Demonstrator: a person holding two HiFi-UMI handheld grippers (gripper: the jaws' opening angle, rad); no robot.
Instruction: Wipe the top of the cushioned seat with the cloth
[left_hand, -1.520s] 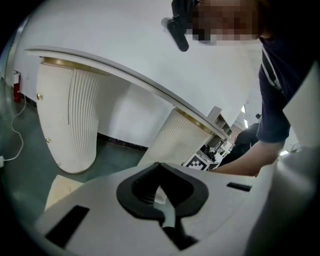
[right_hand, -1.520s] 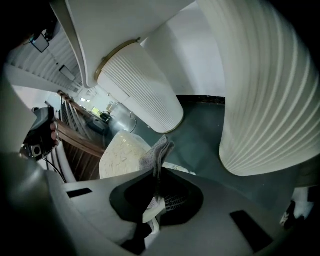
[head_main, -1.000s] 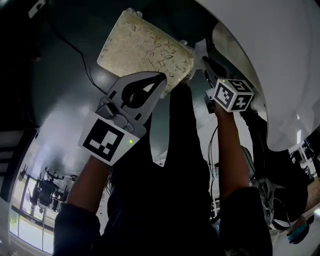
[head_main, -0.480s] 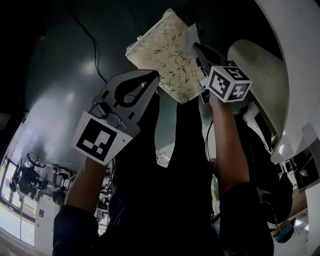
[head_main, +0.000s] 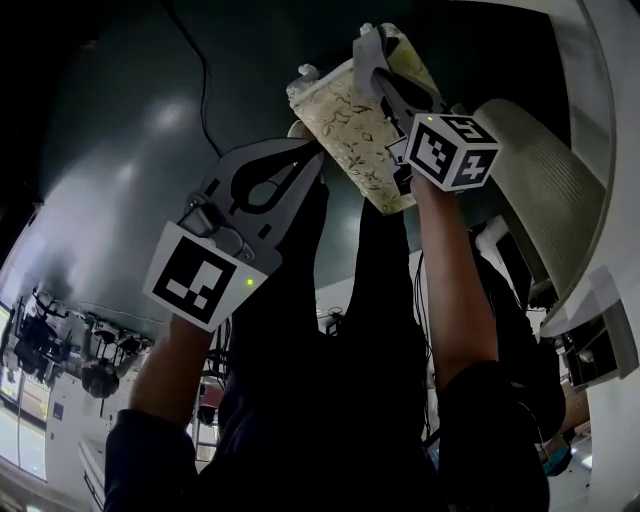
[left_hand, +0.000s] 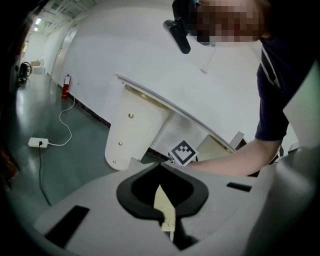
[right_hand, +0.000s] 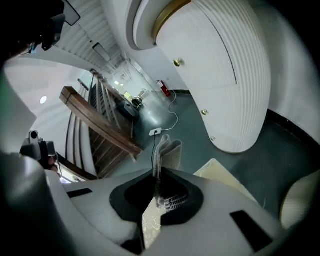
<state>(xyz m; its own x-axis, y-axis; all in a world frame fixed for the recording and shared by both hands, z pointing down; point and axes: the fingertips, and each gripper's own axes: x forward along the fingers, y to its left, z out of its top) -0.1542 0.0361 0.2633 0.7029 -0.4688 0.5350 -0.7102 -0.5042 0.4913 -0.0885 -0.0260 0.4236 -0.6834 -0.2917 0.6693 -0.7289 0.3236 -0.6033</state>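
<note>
The cushioned seat (head_main: 350, 125) stands on the dark floor (head_main: 120, 150) straight ahead of the person. In the head view its pale, leaf-patterned top runs lengthwise away from the body, roughly in line with the two grippers. The right gripper (head_main: 372, 50) lies along the seat's right edge, reaching toward its far end, and its jaws are clamped on the cloth (right_hand: 167, 150), a grey fold that sticks out past the tips. The left gripper (head_main: 312, 152) has its tips at the seat's near left edge, jaws brought together with nothing pinched between them. The cloth-bearing right gripper is therefore the one set over the top, and the likely stroke is back along the seat's long axis toward the near edge, with the left gripper only standing by. The head view gives this layout but barely separates cloth from jaw. The right gripper view shows the grip plainly, with a sliver of patterned seat through the gap below the tips and a power strip (right_hand: 155, 131) on the floor beyond. No view settles whether the cloth already presses on the top. The left gripper view shows the closed tips, a similar pale sliver, and the person's forearm (left_hand: 235, 162) reaching across behind
</note>
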